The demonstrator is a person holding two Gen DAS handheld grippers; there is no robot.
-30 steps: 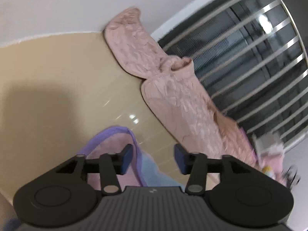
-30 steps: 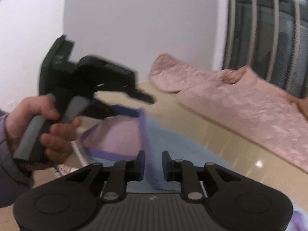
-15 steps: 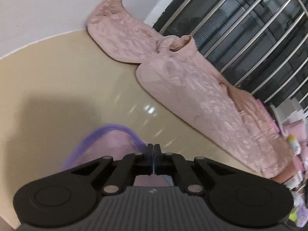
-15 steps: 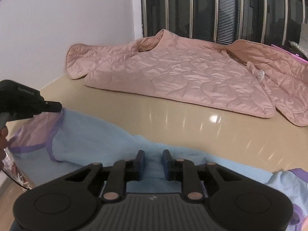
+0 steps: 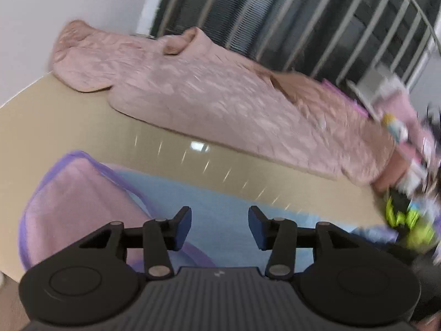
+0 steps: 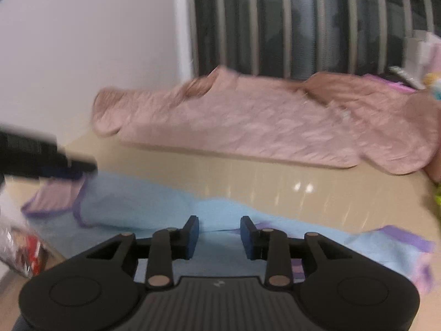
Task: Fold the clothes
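Both the left gripper (image 5: 220,227) and right gripper (image 6: 219,237) have just spread open, pinching nothing. The light-blue, purple-trimmed garment (image 6: 143,207) lies limp on the beige floor (image 6: 289,179) beneath them, thin and soft; grab its purple hem (image 5: 91,162) at ten o'clock.

A light-blue garment (image 6: 143,207) with purple-trimmed pink sleeves lies spread flat.

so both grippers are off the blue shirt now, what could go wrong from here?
1. Left gripper and right gripper have just been opening, nothing pinched. The blue shirt lies rumpled with a ridge, so a fold now may lock in creases.
2. The pink quilted jacket lies close behind; a forward sweep could drag it.
3. The shirt's right purple-trimmed sleeve looks bunched and may fold unevenly.
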